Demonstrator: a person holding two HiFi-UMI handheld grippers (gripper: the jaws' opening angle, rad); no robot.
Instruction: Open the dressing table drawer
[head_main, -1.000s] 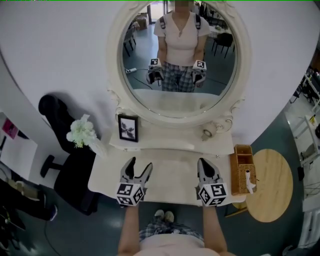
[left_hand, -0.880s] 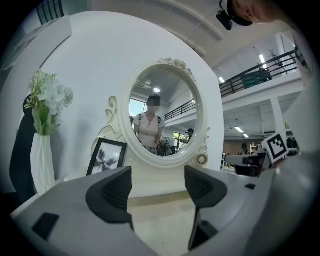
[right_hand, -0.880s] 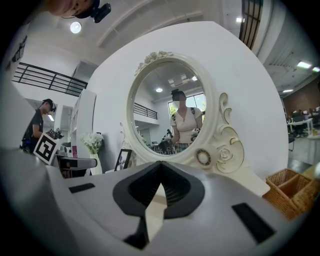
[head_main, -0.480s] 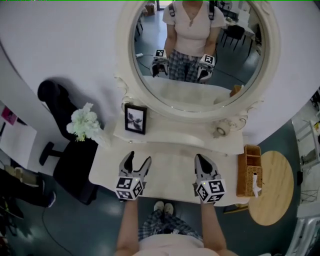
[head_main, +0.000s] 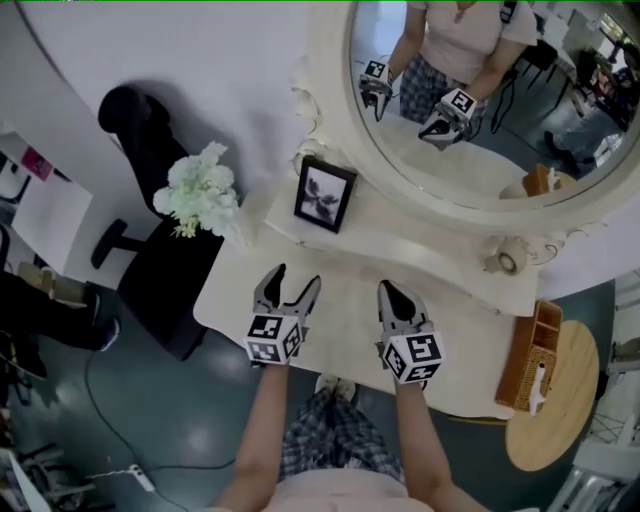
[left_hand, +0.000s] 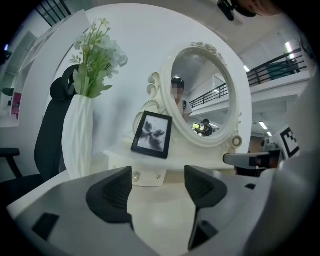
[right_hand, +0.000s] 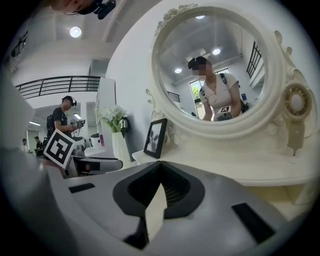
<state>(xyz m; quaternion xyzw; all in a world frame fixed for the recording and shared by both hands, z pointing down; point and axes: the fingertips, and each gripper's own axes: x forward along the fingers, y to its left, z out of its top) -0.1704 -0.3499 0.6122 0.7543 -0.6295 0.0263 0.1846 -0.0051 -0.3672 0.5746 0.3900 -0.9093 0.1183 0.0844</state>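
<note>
The cream dressing table (head_main: 346, 262) stands under a large oval mirror (head_main: 480, 100). A small drawer front (left_hand: 146, 175) with a round knob (left_hand: 135, 176) sits under the raised shelf (left_hand: 165, 161) below the picture frame. My left gripper (head_main: 296, 280) hovers open over the tabletop, its jaws (left_hand: 157, 187) pointing at that drawer from a short way off and holding nothing. My right gripper (head_main: 390, 292) hovers beside it with its jaws (right_hand: 159, 167) shut on nothing, aimed at the shelf under the mirror.
A black picture frame (head_main: 323, 194) and a small round ornament (head_main: 508, 262) stand on the shelf. A white vase of flowers (head_main: 198, 190) sits at the table's left end, a black office chair (head_main: 150, 150) beyond it. A wicker basket (head_main: 530, 355) and a round wooden side table (head_main: 560, 400) are to the right.
The head view has swung so the table now lies slanted. Both grippers sit slightly closer to the shelf. The left stays open, the right stays shut.
</note>
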